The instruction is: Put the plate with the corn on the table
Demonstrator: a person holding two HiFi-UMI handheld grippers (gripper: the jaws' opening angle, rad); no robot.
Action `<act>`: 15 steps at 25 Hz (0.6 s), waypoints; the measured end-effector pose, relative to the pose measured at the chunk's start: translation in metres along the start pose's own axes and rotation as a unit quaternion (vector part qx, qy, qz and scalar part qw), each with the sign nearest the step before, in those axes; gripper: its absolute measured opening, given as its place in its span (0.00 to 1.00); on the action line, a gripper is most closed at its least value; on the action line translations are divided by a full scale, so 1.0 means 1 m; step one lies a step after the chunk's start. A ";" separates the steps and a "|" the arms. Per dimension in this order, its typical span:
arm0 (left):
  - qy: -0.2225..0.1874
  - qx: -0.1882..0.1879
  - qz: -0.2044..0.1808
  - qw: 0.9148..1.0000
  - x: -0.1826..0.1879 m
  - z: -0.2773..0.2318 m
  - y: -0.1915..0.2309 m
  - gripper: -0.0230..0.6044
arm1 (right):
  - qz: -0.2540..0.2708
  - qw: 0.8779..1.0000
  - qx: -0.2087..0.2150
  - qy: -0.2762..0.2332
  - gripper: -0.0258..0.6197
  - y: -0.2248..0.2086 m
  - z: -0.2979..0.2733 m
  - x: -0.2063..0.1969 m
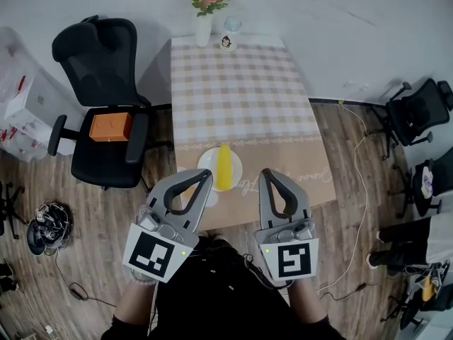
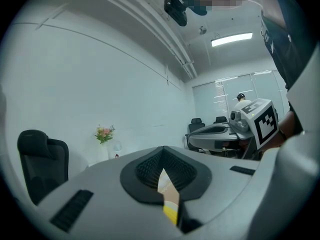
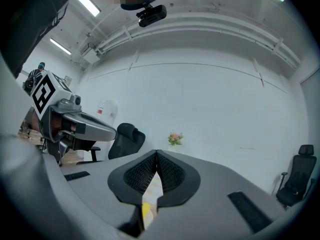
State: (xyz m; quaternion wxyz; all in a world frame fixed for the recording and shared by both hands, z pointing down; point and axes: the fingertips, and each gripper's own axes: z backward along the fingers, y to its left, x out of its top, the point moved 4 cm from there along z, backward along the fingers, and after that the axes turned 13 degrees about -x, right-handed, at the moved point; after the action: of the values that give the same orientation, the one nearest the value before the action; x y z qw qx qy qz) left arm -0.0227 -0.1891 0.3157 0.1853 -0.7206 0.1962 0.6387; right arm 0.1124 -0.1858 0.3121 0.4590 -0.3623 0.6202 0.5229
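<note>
A white plate (image 1: 209, 163) with a yellow corn cob (image 1: 224, 167) on it rests on the checked table (image 1: 241, 98), near the table's front edge. My left gripper (image 1: 205, 174) is shut with nothing in it, and its tip shows over the plate's left rim. Just right of the plate, my right gripper (image 1: 265, 173) is shut and holds nothing. In the left gripper view the left gripper (image 2: 162, 149) has its jaws together, and a sliver of corn (image 2: 171, 213) shows below them. The right gripper (image 3: 156, 151) in its own view is likewise shut, with a sliver of yellow corn (image 3: 147, 210) beneath.
A vase of flowers (image 1: 204, 20), a glass (image 1: 232, 25) and a small figure (image 1: 226, 42) stand at the table's far edge. A black office chair (image 1: 106, 83) with an orange box (image 1: 110, 127) stands left of the table. More chairs (image 1: 417, 112) stand at the right.
</note>
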 end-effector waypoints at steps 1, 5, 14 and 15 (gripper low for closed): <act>-0.001 0.001 0.000 1.000 0.000 0.000 0.000 0.06 | -0.001 1.000 -0.001 0.001 0.10 0.000 0.000 0.000; -0.002 0.003 0.001 1.000 -0.001 0.002 0.001 0.06 | 0.002 1.000 0.000 0.002 0.10 0.001 0.001 -0.001; -0.005 0.004 0.015 1.000 -0.004 0.003 0.003 0.06 | -0.007 1.000 0.000 0.006 0.10 0.001 0.001 -0.003; -0.006 0.004 0.015 1.000 -0.004 0.003 0.003 0.06 | -0.007 1.000 0.000 0.008 0.10 0.001 0.002 -0.003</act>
State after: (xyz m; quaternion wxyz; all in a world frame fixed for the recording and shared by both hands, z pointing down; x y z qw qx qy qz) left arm -0.0267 -0.1899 0.3191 0.1792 -0.7131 0.2083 0.6449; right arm 0.1126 -0.1842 0.3157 0.4581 -0.3709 0.6210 0.5166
